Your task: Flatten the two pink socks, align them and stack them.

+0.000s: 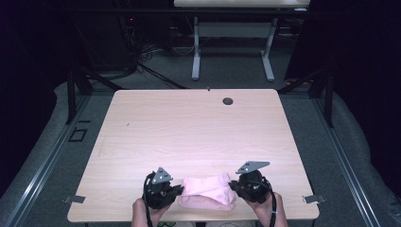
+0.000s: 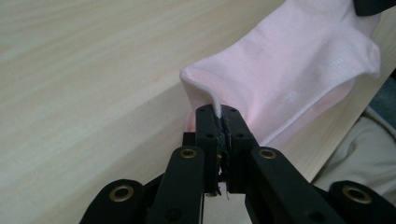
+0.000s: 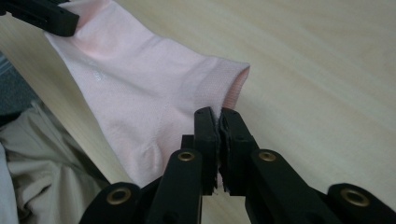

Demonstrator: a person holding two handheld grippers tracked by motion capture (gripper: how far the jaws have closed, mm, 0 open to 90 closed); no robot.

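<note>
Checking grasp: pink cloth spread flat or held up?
Held up: the pink cloth hangs stretched between left gripper and right gripper, both shut on its edges.

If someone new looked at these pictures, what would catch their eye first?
A pink garment lies at the near edge of the wooden table, held at both ends. The left gripper and the right gripper each pinch an edge of the fabric with jaws closed.

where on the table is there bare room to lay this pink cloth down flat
Nearly the whole table is bare: the wide stretch from the pink cloth out to the far edge, bordered only by the round grommet hole near that edge. The side strips beyond each gripper are also free. It is crowded only at the near edge, where the left gripper and right gripper pinch the cloth's ends.
</note>
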